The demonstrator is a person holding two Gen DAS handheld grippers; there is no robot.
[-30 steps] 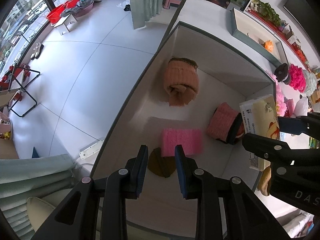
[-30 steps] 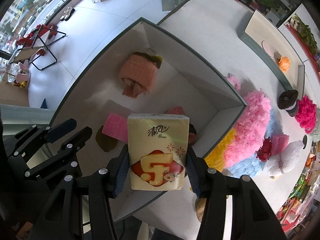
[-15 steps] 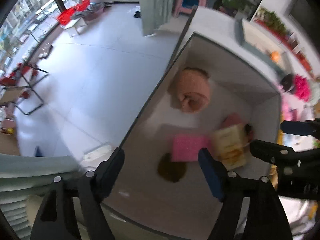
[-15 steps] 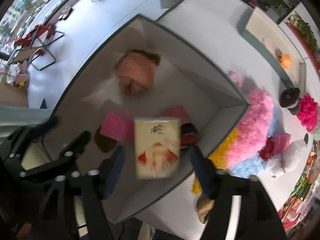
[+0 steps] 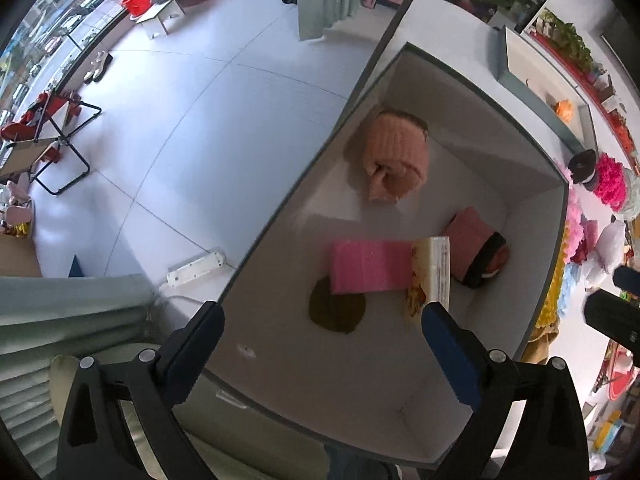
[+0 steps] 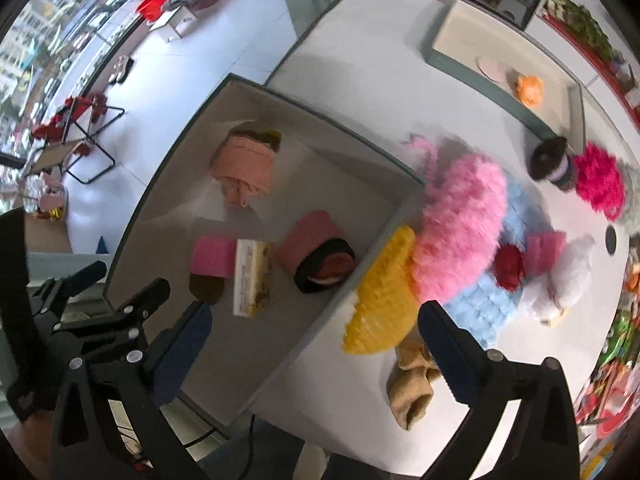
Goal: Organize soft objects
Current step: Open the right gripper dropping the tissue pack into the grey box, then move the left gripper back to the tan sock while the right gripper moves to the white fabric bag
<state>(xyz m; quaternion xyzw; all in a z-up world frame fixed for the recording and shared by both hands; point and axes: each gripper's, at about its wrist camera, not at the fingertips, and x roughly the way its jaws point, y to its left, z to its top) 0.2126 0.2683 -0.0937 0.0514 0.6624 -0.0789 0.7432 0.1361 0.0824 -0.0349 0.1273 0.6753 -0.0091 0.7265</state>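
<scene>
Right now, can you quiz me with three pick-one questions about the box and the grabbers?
1. Where is the tissue pack?
A. in the box, beside the pink sponge
B. on the table by the yellow duster
C. in the right gripper

2. What colour is the big fluffy thing just outside the box?
A. green
B. pink
C. black

3. How is the right gripper?
A. shut on a sock
B. shut on the pack
C. open, holding nothing

Answers: 1 A, the pack lies on the box floor against the sponge. 2 B, its fluff is bright pink. 3 C, its fingers stand wide apart with nothing between.
</scene>
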